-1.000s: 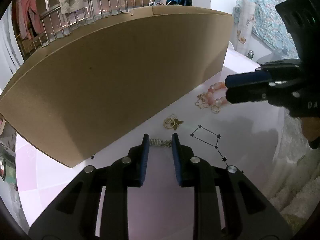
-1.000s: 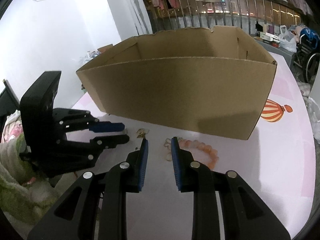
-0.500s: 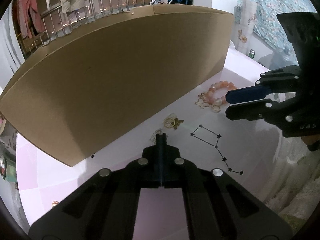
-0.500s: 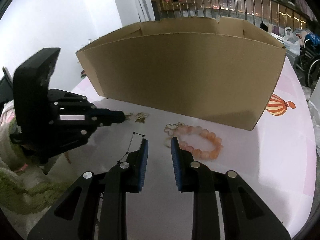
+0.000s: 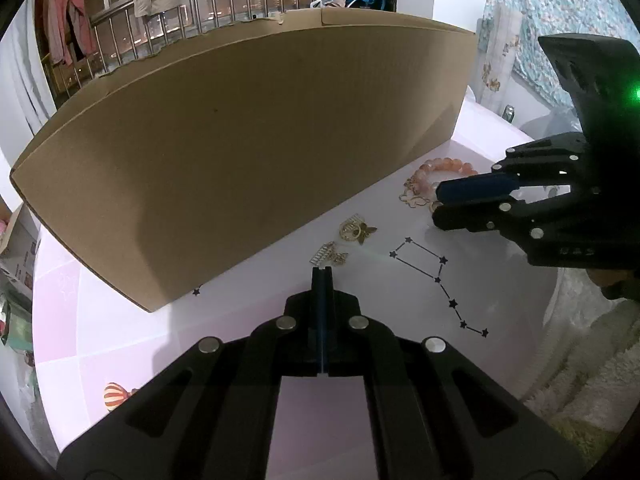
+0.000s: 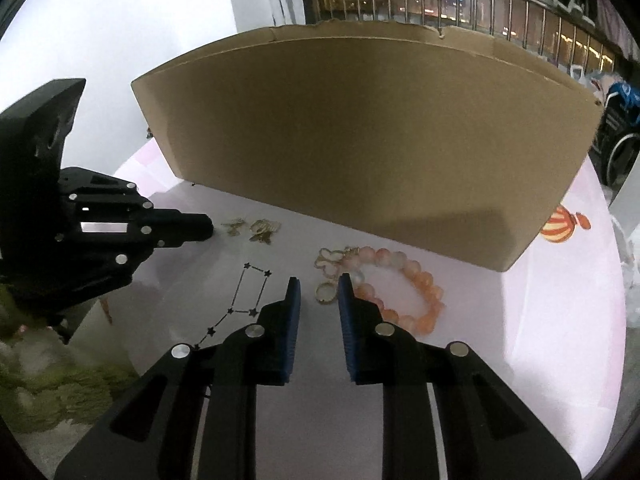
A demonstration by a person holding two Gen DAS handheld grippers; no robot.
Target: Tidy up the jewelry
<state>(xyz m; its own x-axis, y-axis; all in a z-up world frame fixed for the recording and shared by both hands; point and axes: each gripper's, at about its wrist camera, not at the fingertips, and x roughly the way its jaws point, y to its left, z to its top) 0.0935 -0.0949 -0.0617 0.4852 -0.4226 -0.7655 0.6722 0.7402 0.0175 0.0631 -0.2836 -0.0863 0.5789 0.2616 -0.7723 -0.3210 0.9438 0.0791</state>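
A peach bead bracelet [image 6: 420,276] with gold charms [image 6: 330,258] lies on the pale pink table [image 6: 520,340] in front of a cardboard box [image 6: 360,140]. My right gripper [image 6: 319,283] hovers at its charm end with the jaws closing. A gold ring charm sits between the tips, untouched by the pads. In the left wrist view the right gripper [image 5: 438,200] covers part of the bracelet [image 5: 444,168]. My left gripper [image 5: 322,270] is shut, its tips right at a small gold comb piece [image 5: 330,255]. A gold bee clip [image 5: 356,230] lies just beyond.
The tall box wall [image 5: 240,152] blocks the far side of the table. A constellation print [image 5: 420,264] and a balloon print [image 6: 564,226] mark the tabletop. Fluffy cloth [image 5: 580,380] borders the near table edge. A railing with hanging clothes stands behind.
The left jaws went from open around the small comb piece to shut. The right gripper shifted onto the bracelet's charm end, rolled a little, and its jaws narrowed.
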